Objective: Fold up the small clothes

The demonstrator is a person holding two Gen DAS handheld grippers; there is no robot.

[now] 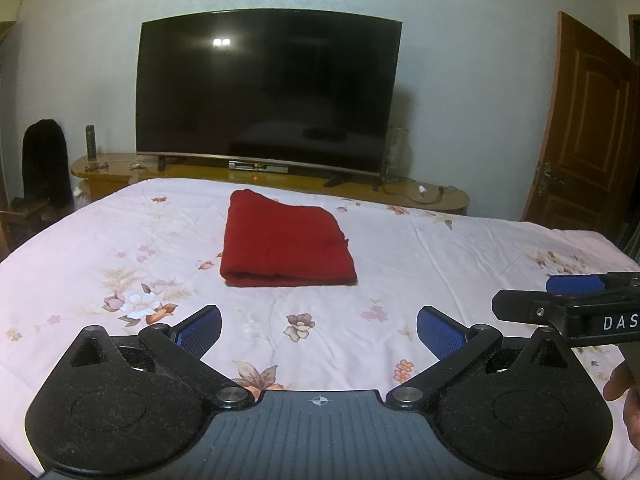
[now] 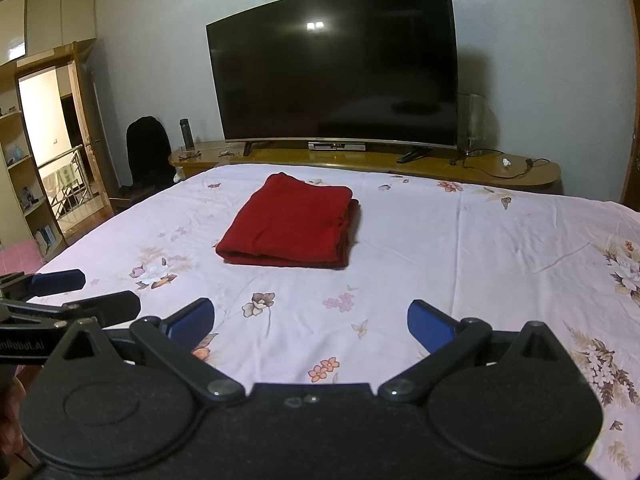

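Lying folded on the flowered bed [image 1: 440,240], the red cloth [image 1: 284,240] sits well ahead of both claws. Left claw [image 1: 319,326] and right claw [image 2: 310,320] hover side by side, spread wide, holding nothing.

Both wrist views low over bed [image 1: 440,240], facing television [image 1: 268,88] (shared), side by side

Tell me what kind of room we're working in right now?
Most likely a home bedroom: the folded red garment lies on a bed with a floral sheet, facing a large TV on a low wooden stand, with a wooden door nearby.
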